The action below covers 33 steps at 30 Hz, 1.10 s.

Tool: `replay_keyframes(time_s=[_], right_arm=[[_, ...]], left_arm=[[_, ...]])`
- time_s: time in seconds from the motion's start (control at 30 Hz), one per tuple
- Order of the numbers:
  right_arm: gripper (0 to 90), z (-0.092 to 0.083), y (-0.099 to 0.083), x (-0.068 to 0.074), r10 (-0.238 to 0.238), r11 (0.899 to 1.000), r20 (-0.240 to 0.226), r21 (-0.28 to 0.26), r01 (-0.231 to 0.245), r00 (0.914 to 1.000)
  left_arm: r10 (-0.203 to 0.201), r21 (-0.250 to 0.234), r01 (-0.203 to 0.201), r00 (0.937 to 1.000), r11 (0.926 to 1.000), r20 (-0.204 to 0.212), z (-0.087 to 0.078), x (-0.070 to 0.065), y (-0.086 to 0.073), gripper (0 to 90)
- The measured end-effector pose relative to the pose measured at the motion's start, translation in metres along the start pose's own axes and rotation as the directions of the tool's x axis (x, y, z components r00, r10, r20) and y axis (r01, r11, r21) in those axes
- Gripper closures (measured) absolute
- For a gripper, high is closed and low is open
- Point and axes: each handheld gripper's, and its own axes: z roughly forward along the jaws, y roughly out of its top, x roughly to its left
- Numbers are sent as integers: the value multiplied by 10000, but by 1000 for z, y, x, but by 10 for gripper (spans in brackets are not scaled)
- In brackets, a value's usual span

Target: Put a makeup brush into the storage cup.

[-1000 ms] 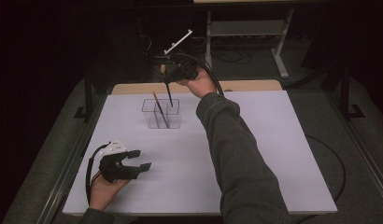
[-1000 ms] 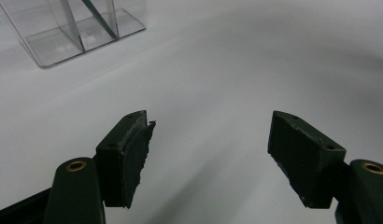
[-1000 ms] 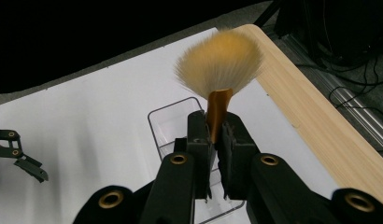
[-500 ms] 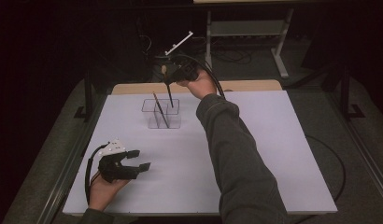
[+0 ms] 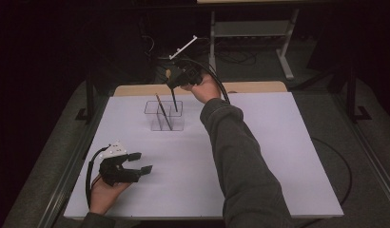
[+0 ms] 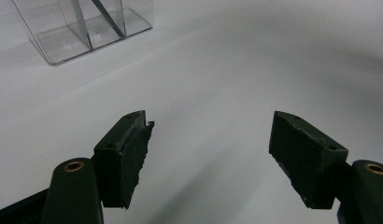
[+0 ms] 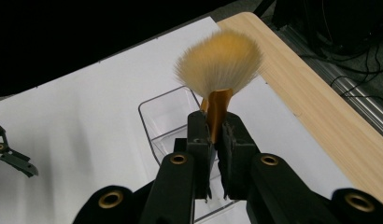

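Over the clear holder (image 5: 164, 115) on the desk (image 5: 278, 156), my right gripper (image 7: 213, 135) clamps the fan brush (image 7: 220, 70) by its ferrule, handle dipping into a compartment. Next, I judge: lower straight, then release. My left gripper (image 6: 208, 154) rests open, empty.

Hidden and cut-off parts: brush handle, organiser, both claws.

Right gripper view: the brush (image 7: 218, 70) shows its bristles and gold ferrule; the handle below is covered by the right claw (image 7: 216, 140) and its jaws. The clear organiser (image 7: 168, 116) is cut off at the bottom by the claw body, so its compartments cannot be counted there. Left gripper view: the organiser (image 6: 82, 32) runs off the top edge; the dark stick (image 6: 108, 18) in it is cropped, its head unseen. High view: the brush tip (image 5: 175, 105) is too small to tell whether it touches the organiser floor.
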Motion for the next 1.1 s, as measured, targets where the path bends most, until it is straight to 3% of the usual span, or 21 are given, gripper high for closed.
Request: replay_keyframes(time_s=[0.27, 0.43, 0.73, 0.77, 0.9, 1.1], right_arm=[[826, 5, -6, -2, 122, 9999, 45, 55, -122, 9999], [827, 4, -9, -2, 330, 9995, -12, -3, -330, 9995], [827, 9, -17, -4, 387, 9992, -40, -59, -387, 9992], [827, 10, -18, -3, 459, 9989, -68, -40, -459, 9989], [827, 11, -20, -4, 490, 9988, -46, -3, -490, 9988], [826, 16, -24, -4, 520, 9986, -49, 64, -520, 9986]], left_arm=[[-8, 27, 8, 10000, 10000, -9, 0, 0, 0, 276], [-211, -49, 211, 9998, 9998, 13, 0, 0, -1, 276], [-144, 41, 144, 9999, 9999, 32, 0, 0, 0, 280], [33, 28, -33, 10000, 10000, 31, 0, 1, 0, 279], [-153, 7, 153, 9999, 9999, 53, 1, -1, 0, 277], [-115, -18, 115, 9999, 9999, 63, 0, -1, 0, 282]])
